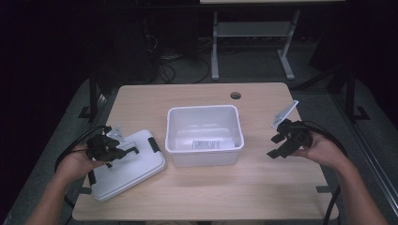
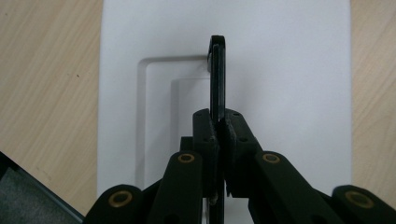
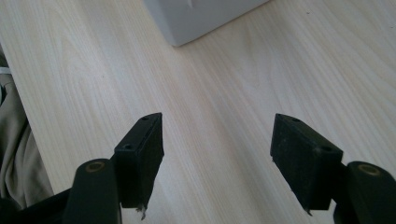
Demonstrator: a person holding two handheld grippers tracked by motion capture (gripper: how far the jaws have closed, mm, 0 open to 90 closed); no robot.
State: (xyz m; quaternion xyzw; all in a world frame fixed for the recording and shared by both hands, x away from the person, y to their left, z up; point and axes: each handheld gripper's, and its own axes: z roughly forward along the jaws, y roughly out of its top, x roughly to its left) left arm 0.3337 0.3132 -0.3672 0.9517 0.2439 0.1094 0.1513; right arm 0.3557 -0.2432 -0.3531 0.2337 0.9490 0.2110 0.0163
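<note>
High view: my left gripper (image 1: 123, 152) rests on the white lid (image 1: 126, 169), which lies flat on the table (image 1: 263, 187) with its black latch (image 1: 154, 144) just beyond my jaws, on the side facing the tub. The empty white tub (image 1: 205, 136) stands just past that lid, between my two grippers, with a label lying inside it. My right gripper (image 1: 276, 146) hovers off the tub's far side, apart from it, tilted down toward the tabletop. Left gripper view: my left gripper (image 2: 218, 128) is clenched on a thin black handle (image 2: 217, 77) that stands up edge-on from the lid (image 2: 289, 84); both pads press against it, and the lid's recessed panel spreads out beneath and ahead of my jaws, with bare wood either side. Right gripper view: my right gripper (image 3: 217, 149) is released, its jaws standing well apart with nothing between them but wood grain; a corner of the tub (image 3: 196, 18) sits ahead of me, well clear of my fingertips.
</note>
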